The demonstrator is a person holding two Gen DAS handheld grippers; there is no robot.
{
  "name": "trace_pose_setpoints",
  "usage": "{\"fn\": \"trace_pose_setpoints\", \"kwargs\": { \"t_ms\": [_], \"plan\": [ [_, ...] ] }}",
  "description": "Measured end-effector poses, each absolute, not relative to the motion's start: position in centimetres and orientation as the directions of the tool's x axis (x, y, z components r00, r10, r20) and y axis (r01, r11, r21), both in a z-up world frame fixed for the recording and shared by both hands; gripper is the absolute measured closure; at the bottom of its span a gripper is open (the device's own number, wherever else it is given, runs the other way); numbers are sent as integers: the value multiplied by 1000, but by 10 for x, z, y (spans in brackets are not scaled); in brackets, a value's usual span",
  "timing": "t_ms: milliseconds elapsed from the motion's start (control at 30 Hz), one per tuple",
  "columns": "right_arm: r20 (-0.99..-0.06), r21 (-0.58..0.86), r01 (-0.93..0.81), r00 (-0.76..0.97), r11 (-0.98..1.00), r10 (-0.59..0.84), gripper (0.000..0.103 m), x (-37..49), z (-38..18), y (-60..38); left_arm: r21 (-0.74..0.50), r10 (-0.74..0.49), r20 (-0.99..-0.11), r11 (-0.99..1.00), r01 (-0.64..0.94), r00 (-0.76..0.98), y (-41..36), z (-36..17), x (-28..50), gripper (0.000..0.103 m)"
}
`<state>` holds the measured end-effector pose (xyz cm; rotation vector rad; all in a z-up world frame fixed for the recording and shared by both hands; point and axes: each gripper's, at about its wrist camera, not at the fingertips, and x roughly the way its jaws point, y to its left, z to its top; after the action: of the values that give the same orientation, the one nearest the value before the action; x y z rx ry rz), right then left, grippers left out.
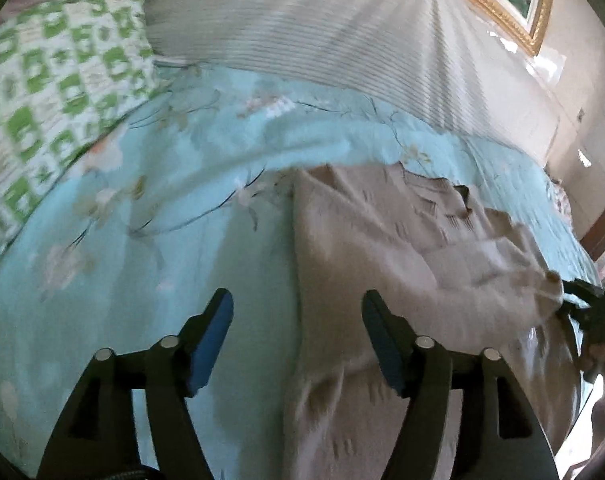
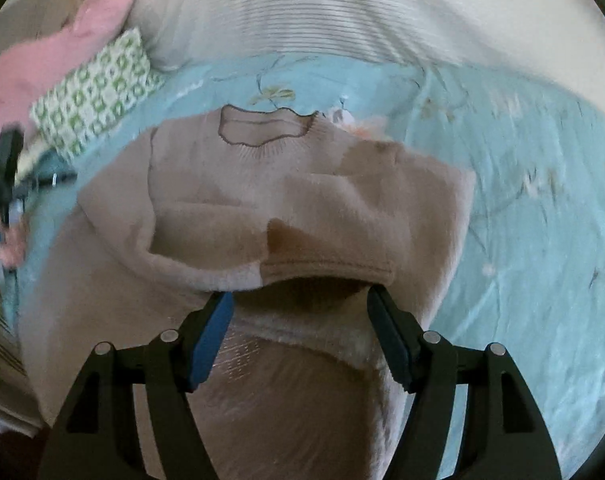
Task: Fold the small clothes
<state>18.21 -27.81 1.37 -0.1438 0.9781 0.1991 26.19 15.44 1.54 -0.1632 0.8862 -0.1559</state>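
Beige knit fabric is filling the near field under my right gripper: the sweater is lying on the bed, neckline pointing away from me, with a sleeve folded across its body. A ribbed cuff is sitting just ahead of the blue pads. I am reading the right jaws as standing wide apart, nothing clamped between them; the cuff edge is arching over the gap, and I cannot tell whether it is touching the tips.

From the left wrist camera, my left gripper is hovering over the sweater's left edge, one finger above the blue floral bedspread, the other above the knit. Its jaws are likewise spread and holding nothing. The picture is blurring, so fine detail is unreliable.

Surroundings I am logging: a green-and-white patterned pillow lying at far left, a striped pale cushion beyond the bedspread, a gilt picture frame at upper right. In the right wrist view, pink cloth is showing at upper left beside that pillow.
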Motion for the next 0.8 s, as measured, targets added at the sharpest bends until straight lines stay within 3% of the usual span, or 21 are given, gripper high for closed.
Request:
{"fn": "trace_pose_setpoints", "kwargs": {
  "t_ms": [267, 333, 400, 433, 467, 500, 567, 633, 733, 800],
  "plan": [
    [-842, -128, -290, 536, 949, 50, 29, 197, 9, -278, -230, -273, -837, 962, 149, 474, 127, -20, 335, 32],
    [-835, -113, -308, 544, 945, 77, 29, 201, 12, -278, -225, -262, -843, 965, 136, 469, 125, -29, 344, 36],
    [-825, -70, -348, 546, 935, 141, 29, 202, 15, -276, -231, -275, -826, 961, 150, 491, 124, -30, 344, 77],
    [-821, -43, -376, 541, 926, 182, 31, 202, 17, -274, -238, -282, -819, 959, 151, 501, 125, -29, 342, 84],
    [-815, -18, -401, 536, 916, 218, 54, 201, 19, -272, -237, -277, -808, 961, 145, 520, 126, -27, 340, 94],
    [-818, 20, -417, 516, 909, 255, 94, 202, 21, -271, -229, -265, -793, 964, 134, 548, 128, -24, 336, 96],
    [-827, 89, -387, 485, 918, 285, 95, 204, 25, -274, -220, -239, -768, 970, 105, 594, 133, -18, 331, 97],
    [-806, 253, -347, 441, 903, 395, 95, 201, 37, -284, -228, -218, -753, 971, 65, 621, 141, -15, 328, 97],
    [-676, 597, -229, 373, 769, 636, 95, 200, 48, -312, -233, -195, -754, 972, 22, 628, 147, -16, 328, 97],
    [-605, 721, -140, 352, 679, 715, 95, 206, 43, -330, -241, -190, -758, 970, 2, 624, 148, -19, 331, 97]
  ]
}}
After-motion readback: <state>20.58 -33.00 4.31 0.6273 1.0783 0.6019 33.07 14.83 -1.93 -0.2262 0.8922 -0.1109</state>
